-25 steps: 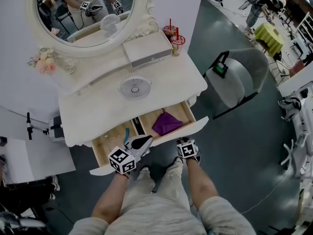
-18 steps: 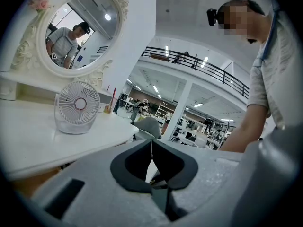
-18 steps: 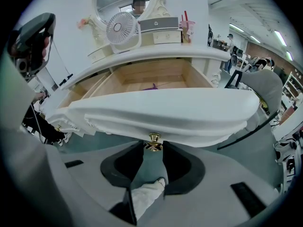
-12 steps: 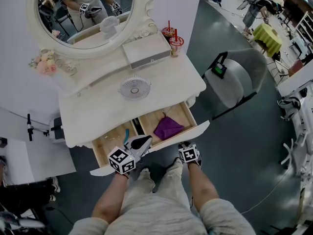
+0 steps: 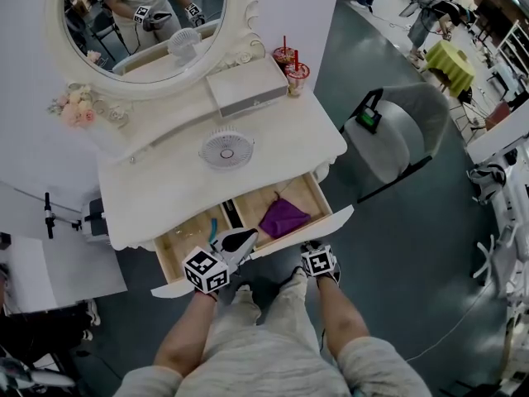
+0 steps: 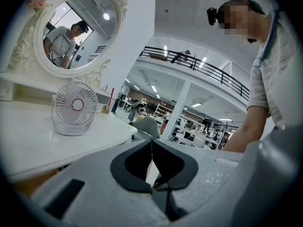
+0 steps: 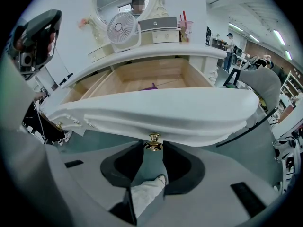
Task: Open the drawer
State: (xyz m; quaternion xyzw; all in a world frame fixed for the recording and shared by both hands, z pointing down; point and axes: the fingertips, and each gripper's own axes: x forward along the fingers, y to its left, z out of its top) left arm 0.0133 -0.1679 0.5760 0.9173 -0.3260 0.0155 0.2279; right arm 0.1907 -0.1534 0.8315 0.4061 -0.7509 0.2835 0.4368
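The white dressing table's drawer stands pulled out, its curved white front facing me. My right gripper sits under that front, its two dark pads closed on the small brass knob. In the head view the right gripper shows at the drawer's right half. My left gripper hovers over the drawer's middle front edge with its jaws shut and empty; in its own view the left gripper points level over the tabletop. A purple cloth lies in the right compartment.
A small white fan stands on the tabletop, with an oval mirror, a little drawer box and two drink cups behind. A teal tool lies in the left compartment. A grey chair stands to the right.
The drawer has slid a little further out toward me with the right gripper on its knob, baring more of the purple cloth. The left gripper has stayed put.
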